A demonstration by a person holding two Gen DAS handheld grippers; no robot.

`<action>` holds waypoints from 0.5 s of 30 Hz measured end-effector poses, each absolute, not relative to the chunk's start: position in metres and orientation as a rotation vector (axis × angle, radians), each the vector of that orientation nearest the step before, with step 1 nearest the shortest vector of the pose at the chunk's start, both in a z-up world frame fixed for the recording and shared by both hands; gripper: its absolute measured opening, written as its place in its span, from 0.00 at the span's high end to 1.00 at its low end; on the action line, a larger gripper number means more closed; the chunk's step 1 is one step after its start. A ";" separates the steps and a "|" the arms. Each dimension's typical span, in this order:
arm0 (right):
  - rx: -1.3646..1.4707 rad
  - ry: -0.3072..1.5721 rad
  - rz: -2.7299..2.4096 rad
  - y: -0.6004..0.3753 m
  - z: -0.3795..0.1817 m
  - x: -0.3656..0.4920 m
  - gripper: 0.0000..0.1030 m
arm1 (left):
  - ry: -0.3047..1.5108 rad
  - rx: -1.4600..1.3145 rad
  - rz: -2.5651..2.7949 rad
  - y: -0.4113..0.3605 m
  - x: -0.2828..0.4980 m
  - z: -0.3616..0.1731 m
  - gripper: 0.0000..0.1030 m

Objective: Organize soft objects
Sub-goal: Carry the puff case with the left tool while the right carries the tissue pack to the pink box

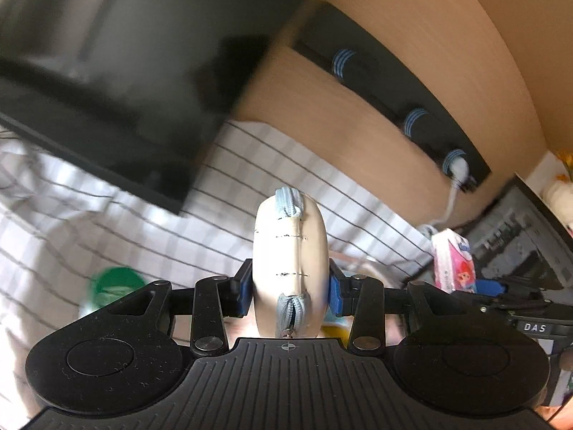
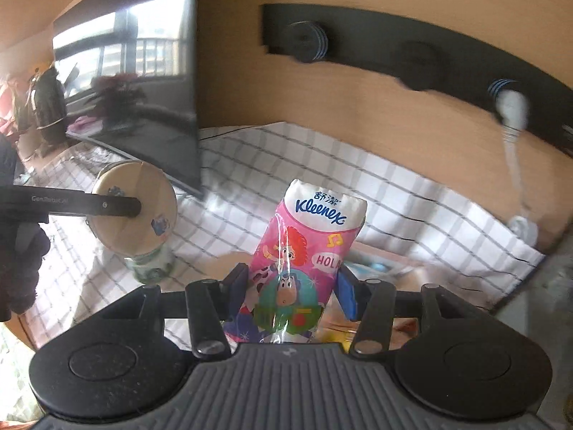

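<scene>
Round beige pouch [image 1: 289, 258] with the blue zipper, clamped edge-on in the left tongs [image 1: 289, 288], centre of the left wrist frame, lifted clear of the checked cloth [image 1: 250, 179] covering the surface. Same pouch visible at mid left of the right wrist frame, flat face on, pinched by a black finger, hovering just above a green-lidded container [image 2: 150, 265]. Kleenex tissue pack [image 2: 304, 268], pink with cartoon print, squeezed upright in the right tongs [image 2: 292, 295], lower centre of that frame, also off the cloth.

Progress-wise: looks like mid-carry, both soft items picked up but neither put anywhere yet. No obvious bin or basket sharp enough to call as the destination; something colourful and blurry below the tissue pack, can't tell what. Dark TV screen [image 2: 143, 71] at upper left and black power strip [image 2: 429, 57] on the wood panel at upper right, just background. Still left, probably: dropping both off, then whatever else is lying around.
</scene>
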State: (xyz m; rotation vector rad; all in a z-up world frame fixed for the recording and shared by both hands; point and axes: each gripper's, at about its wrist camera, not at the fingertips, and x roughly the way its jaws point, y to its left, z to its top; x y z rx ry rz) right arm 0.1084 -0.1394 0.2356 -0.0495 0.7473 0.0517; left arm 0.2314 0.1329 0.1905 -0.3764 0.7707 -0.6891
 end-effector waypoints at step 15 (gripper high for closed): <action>0.118 0.657 -0.055 -0.248 0.197 0.074 0.50 | 0.946 -0.465 -0.851 -0.044 0.235 0.148 0.57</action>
